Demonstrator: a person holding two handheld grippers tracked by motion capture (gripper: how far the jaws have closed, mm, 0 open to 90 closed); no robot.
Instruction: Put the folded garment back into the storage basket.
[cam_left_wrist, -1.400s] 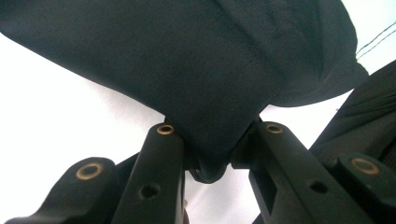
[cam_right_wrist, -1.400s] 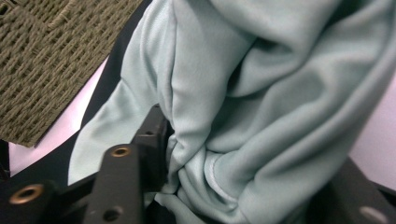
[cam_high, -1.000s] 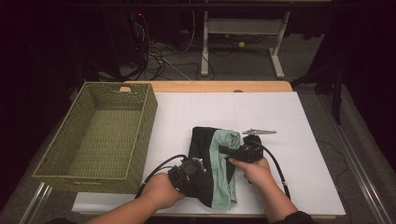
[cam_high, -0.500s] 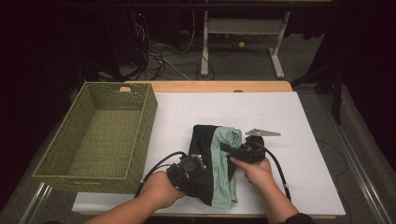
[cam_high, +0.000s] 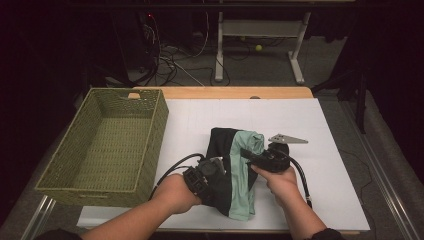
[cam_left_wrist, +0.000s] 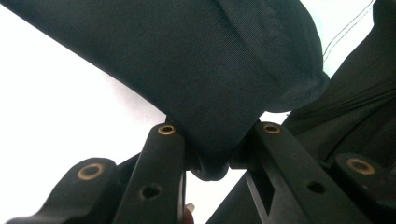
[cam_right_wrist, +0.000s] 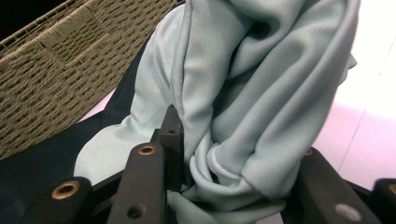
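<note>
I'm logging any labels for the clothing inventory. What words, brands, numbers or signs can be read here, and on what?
None: no readable text in any view.
Garment: black and mint cloth, no tag or print showing.
Basket: plain weave, no label.
Table: blank white top.

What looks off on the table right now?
Nothing damaged or spilled. The garment lies bunched, its mint part twisted in the right gripper and a dark fold pinched in the left gripper. The basket sits square.
</note>
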